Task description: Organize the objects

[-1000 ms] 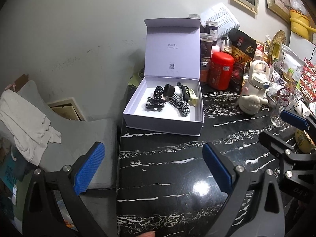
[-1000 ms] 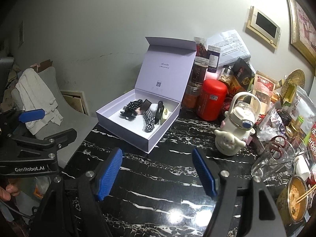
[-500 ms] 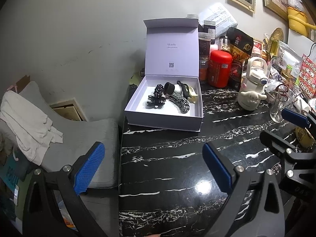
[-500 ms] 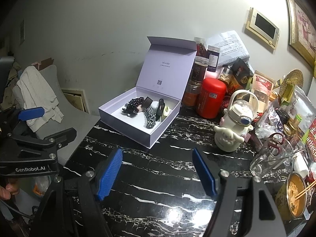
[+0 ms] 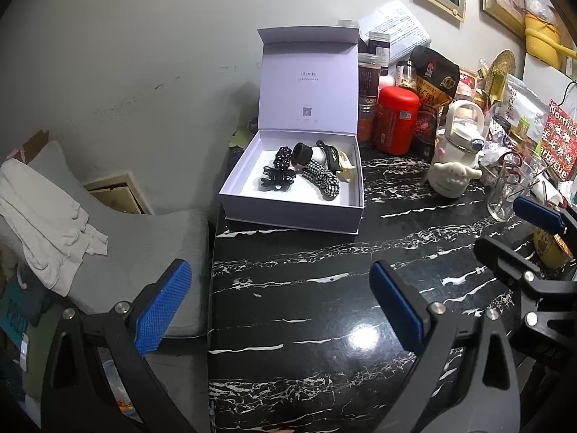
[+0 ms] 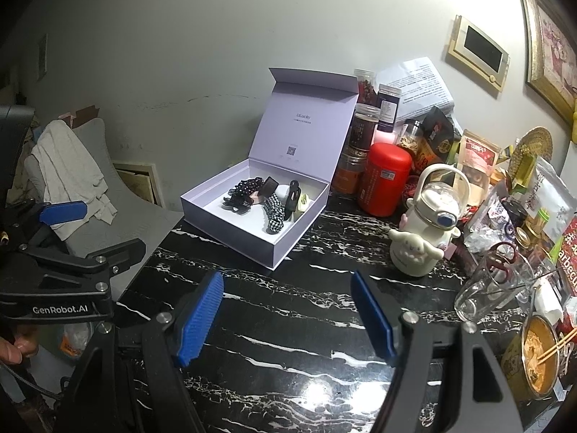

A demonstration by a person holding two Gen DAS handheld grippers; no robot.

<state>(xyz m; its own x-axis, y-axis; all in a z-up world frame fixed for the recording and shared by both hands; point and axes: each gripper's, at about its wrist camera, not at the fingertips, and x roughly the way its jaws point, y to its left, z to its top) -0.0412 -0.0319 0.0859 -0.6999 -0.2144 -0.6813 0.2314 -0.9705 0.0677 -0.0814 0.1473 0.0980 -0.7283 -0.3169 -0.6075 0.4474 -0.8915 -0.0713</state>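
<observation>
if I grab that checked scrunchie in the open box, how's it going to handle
The checked scrunchie looks like gathered fabric, so probably soft, floppy and light. It likely squashes between pads rather than slipping. It lies against a black clip in the box, so lifting may nudge that.

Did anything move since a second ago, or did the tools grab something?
Almost nothing changed. Both views only drifted a little. Nothing was grabbed or let go: the left tool and right tool stay open and empty above the black marble table. The hair things still lie in the open lilac box.
</observation>
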